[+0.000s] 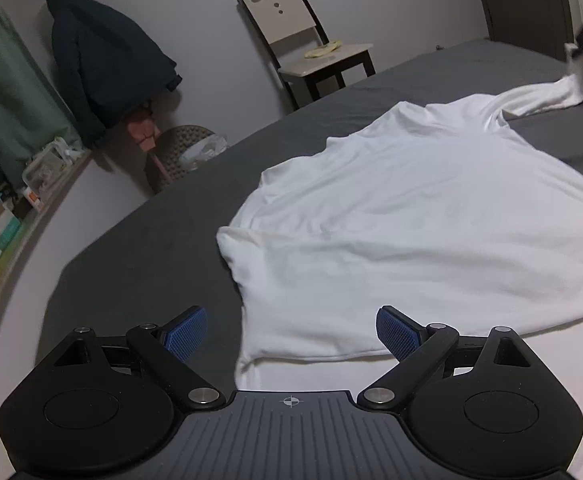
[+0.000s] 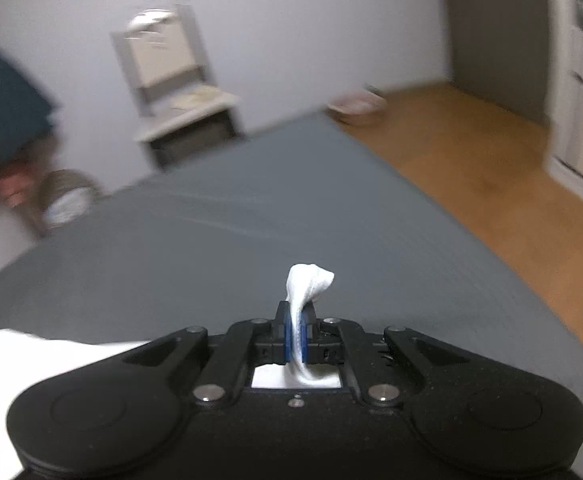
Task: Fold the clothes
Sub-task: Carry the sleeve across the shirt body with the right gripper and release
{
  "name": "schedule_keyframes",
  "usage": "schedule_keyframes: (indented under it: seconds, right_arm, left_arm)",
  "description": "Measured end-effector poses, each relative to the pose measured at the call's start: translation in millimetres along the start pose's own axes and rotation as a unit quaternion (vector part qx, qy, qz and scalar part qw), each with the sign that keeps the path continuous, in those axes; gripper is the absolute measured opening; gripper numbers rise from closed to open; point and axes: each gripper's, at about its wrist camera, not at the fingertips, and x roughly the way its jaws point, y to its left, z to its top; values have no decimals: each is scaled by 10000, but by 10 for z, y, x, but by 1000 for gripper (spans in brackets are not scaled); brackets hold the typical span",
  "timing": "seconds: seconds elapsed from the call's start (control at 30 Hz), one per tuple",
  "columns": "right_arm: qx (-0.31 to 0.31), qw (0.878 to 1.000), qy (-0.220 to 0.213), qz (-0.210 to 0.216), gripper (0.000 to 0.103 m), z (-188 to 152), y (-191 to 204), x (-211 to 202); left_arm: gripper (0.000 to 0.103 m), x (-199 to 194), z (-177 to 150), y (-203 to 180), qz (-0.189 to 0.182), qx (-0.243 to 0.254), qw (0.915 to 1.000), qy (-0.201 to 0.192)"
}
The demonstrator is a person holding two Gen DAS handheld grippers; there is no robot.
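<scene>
one white cotton shirt [image 1: 411,216] lies spread on the grey bed [image 1: 163,248]; left claw [image 1: 291,332] gapes at its hem, right claw [image 2: 300,332] pinches its sleeve at two o'clock. one pale wooden chair [image 1: 291,28] stands at twelve.

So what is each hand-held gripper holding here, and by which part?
Right hand-held gripper: shut on the white shirt, at its sleeve end. Left hand-held gripper: open, holding nothing.
</scene>
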Motion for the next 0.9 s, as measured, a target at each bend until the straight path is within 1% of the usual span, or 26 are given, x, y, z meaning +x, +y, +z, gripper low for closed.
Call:
schedule_keyframes:
  seconds: [0.07,0.13,0.17,0.2,0.23,0.27,0.3,0.37,0.4,0.43,0.47,0.5,0.57,0.63,0.67,0.7,0.77,0.8,0.87,0.9]
  right_arm:
    - [-349,9981,-159,477,5,216,416,-275]
    - [-695,9916,-283,1055,5,354,900,-570]
    - [-883,9858,-322,1393,5,395,1158,-716]
    - [-1070,9784,-360,1730,5,436,1416,-862]
    - [-1338,9676,-352,2114,5,391,1720,-1023]
    - [-1644,9531,-318,2520,5,300,2048,-1192]
    - [-1928,9384,-225,2860,5,176,2340,-1316]
    - [-2416,9075,84,3436,5,-172,2857,-1489]
    - [-2602,8918,301,3689,5,-411,3086,-1547]
    - [-2736,8776,546,3897,5,-720,3274,-1581]
    - [-2843,8639,805,4080,5,-1064,3442,-1603]
    - [-2946,8490,1063,4257,5,-1409,3609,-1625]
    - [-3084,8296,1416,4434,5,-1991,3836,-1577]
    - [-3153,8215,1720,4429,5,-2437,3977,-1440]
    - [-3192,8206,1838,4369,5,-2636,4016,-1387]
    - [-3301,8207,1850,4281,5,-2780,4063,-1383]
    - [-3652,8171,1550,4184,5,-3011,4090,-1470]
    - [-3850,8117,1434,4150,5,-3087,4102,-1510]
    - [-4286,7966,1227,4083,5,-3221,4163,-1603]
    - [-4454,7880,1171,4086,5,-3307,4213,-1662]
  left_arm:
    - [93,-20,-33,15,-102,-154,9998,10]
    - [93,-26,-63,50,-233,-409,9989,66]
    - [93,-39,-76,104,-360,-675,9971,64]
    - [93,-57,-87,181,-526,-1023,9934,36]
    - [93,-75,-99,258,-691,-1369,9882,8]
    - [93,-92,-116,345,-865,-1757,9806,-30]
    - [93,-113,-143,455,-1046,-2216,9695,-71]
    - [93,-150,-212,682,-1276,-3071,9431,-53]
    - [93,-171,-261,775,-1309,-3389,9317,-43]
    - [93,-196,-324,853,-1319,-3652,9215,-67]
    - [93,-221,-387,931,-1328,-3911,9107,-91]
    - [93,-240,-454,994,-1323,-4116,9017,-105]
    - [93,-236,-609,1046,-1307,-4318,8925,-26]
    - [93,-191,-755,1043,-1341,-4425,8865,174]
    - [93,-158,-823,1027,-1396,-4462,8834,310]
    - [93,-118,-886,1008,-1467,-4500,8798,448]
    - [93,-41,-987,971,-1679,-4541,8722,699]
    - [93,-16,-1013,944,-1782,-4499,8717,771]
    - [93,22,-1031,882,-1972,-4328,8757,837]
    - [93,37,-1027,852,-2053,-4206,8797,841]
